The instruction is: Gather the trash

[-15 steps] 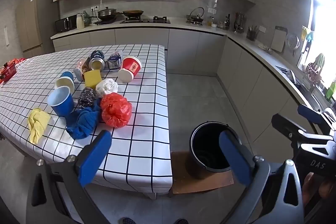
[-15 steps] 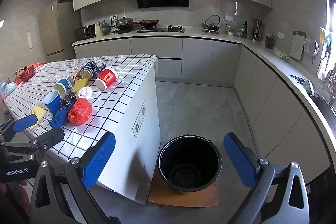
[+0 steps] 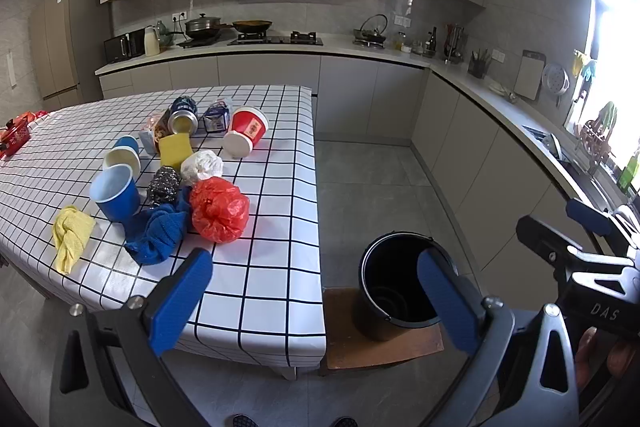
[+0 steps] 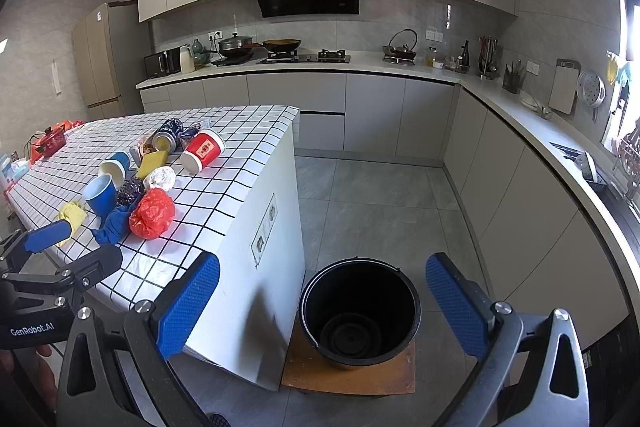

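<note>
Trash lies in a cluster on the checked table (image 3: 260,267): a red plastic bag (image 3: 219,209), a blue cloth (image 3: 158,233), a yellow cloth (image 3: 71,235), a blue cup (image 3: 116,193), a white paper ball (image 3: 201,166), a yellow sponge (image 3: 175,148), a red paper tub (image 3: 246,131) on its side and a can (image 3: 183,119). A black bucket (image 4: 360,311) stands on the floor beside the table. My left gripper (image 3: 314,301) hangs open over the table's near edge, empty. My right gripper (image 4: 322,305) is open above the bucket, empty.
The bucket rests on a brown mat (image 4: 348,375). Grey floor (image 4: 380,195) stretches toward the L-shaped counter (image 4: 520,107) with a stove, pots and utensils. A red item (image 3: 14,135) sits at the table's far left. The right gripper's frame (image 3: 580,259) shows in the left wrist view.
</note>
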`<state>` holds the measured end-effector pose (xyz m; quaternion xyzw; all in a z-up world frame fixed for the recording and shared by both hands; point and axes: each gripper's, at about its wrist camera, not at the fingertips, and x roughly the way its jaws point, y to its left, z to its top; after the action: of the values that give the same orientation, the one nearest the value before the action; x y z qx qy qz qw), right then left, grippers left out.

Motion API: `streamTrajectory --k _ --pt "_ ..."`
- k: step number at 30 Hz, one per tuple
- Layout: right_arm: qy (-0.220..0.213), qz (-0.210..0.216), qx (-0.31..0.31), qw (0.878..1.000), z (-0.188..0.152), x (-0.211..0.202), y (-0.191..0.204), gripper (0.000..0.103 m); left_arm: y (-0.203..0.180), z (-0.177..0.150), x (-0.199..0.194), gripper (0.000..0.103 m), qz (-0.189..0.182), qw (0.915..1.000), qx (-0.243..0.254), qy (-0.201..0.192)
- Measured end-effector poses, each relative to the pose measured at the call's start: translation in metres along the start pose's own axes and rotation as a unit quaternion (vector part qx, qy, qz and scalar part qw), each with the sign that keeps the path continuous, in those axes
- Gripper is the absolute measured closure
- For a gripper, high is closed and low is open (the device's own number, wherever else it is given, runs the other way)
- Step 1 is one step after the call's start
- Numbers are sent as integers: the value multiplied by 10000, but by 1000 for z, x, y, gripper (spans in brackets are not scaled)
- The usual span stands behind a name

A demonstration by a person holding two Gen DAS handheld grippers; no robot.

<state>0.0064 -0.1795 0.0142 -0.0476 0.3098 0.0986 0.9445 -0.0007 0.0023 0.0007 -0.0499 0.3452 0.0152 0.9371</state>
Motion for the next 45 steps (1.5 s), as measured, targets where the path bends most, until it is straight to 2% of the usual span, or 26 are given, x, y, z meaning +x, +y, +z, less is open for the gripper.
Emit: streamTrajectory --k 45 --pt "-67 10 -28 10000 5 -5 0 0 -4 4 -2 0 -44 10000 5 -24"
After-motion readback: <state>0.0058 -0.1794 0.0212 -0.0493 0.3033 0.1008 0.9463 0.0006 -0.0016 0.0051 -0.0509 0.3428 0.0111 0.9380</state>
